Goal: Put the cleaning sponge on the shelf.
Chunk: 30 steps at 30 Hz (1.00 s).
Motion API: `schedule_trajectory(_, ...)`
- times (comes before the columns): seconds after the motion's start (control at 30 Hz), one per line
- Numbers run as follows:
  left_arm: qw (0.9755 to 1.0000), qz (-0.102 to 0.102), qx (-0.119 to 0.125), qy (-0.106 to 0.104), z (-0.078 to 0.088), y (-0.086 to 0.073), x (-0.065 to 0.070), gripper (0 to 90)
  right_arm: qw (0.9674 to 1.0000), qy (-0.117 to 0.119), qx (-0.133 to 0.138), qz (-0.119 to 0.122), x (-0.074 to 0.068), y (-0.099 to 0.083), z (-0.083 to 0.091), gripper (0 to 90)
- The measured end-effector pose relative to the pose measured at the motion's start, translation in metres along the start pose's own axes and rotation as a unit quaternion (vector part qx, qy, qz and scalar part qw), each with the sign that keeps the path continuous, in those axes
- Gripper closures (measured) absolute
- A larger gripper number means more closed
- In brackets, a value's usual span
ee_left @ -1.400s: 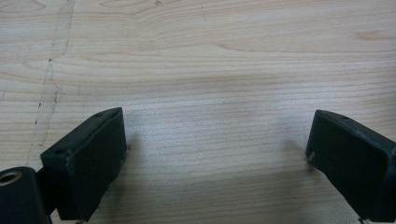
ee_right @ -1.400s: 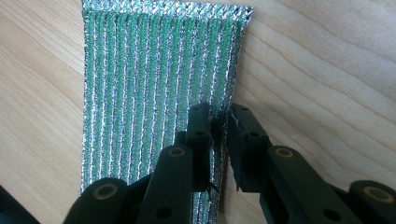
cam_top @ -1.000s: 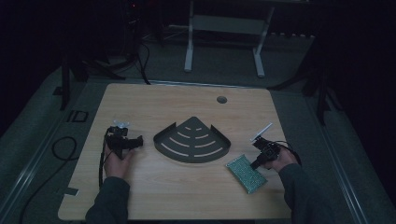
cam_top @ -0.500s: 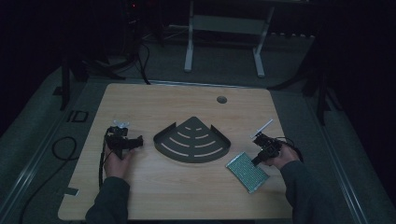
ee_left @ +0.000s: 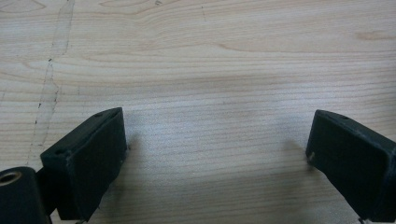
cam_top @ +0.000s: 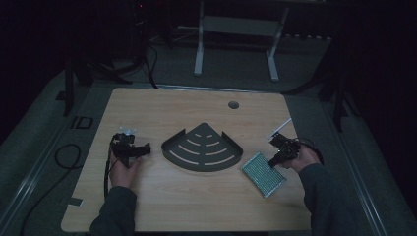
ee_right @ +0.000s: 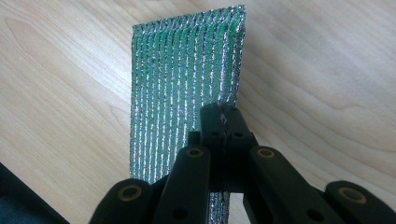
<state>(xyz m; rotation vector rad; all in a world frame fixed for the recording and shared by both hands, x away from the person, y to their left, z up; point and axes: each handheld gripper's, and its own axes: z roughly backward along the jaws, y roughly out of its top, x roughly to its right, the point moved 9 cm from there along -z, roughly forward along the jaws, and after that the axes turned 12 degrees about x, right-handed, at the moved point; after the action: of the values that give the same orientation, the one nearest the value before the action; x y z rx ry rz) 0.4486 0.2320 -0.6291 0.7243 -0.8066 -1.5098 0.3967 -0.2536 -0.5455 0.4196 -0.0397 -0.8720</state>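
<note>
A flat green pad with a silvery ribbed weave (cam_top: 263, 170) lies on the wooden table at the right. My right gripper (cam_top: 277, 156) is shut on its edge. In the right gripper view the jaws (ee_right: 225, 114) meet over the pad (ee_right: 187, 70), which stretches away from them. A black quarter-round slotted shelf (cam_top: 202, 147) sits at the table's middle. To its left, my left gripper (cam_top: 146, 150) points toward the shelf. Its jaws stand wide apart over bare wood (ee_left: 217, 140) and hold nothing.
A thin white stick (cam_top: 279, 127) lies just beyond the right hand, near the table's right edge. A round cable hole (cam_top: 233, 104) is at the back of the table. A cable (cam_top: 64, 152) loops off the left edge.
The right hand and gripper have shifted slightly away from the person, and the green pad has moved with them. The left gripper has stayed put.
</note>
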Motion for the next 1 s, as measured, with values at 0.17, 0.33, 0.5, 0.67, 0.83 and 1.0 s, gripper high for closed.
schedule_trajectory(0.17, 1.0000, 0.000, 0.000, 0.000, 0.000, 0.000, 0.000, 5.3, 1.0000, -0.003, 0.000, 0.006, 0.001, 0.006, 0.006, 89.6)
schedule_trajectory(0.33, 1.0000, 0.000, 0.000, 0.000, 0.000, 0.000, 0.000, 5.3, 0.9999, -0.007, -0.002, 0.011, 0.002, 0.011, 0.010, 89.6)
schedule_trajectory(0.5, 1.0000, 0.000, 0.000, 0.000, 0.000, 0.000, 0.000, 5.3, 0.9998, -0.012, -0.004, 0.014, 0.003, 0.017, 0.016, 89.6)
schedule_trajectory(0.67, 1.0000, 0.001, 0.001, 0.000, 0.000, 0.000, 0.000, 5.3, 0.9996, -0.019, 0.000, 0.018, 0.002, 0.023, 0.023, 89.6)
schedule_trajectory(0.83, 1.0000, 0.001, 0.001, 0.000, 0.000, 0.000, 0.000, 5.3, 0.9992, -0.027, 0.004, 0.028, -0.001, 0.031, 0.031, 89.6)
schedule_trajectory(1.0, 1.0000, 0.001, 0.001, 0.000, 0.000, 0.000, 0.000, 5.3, 0.9989, -0.029, 0.007, 0.036, -0.005, 0.039, 0.035, 89.6)
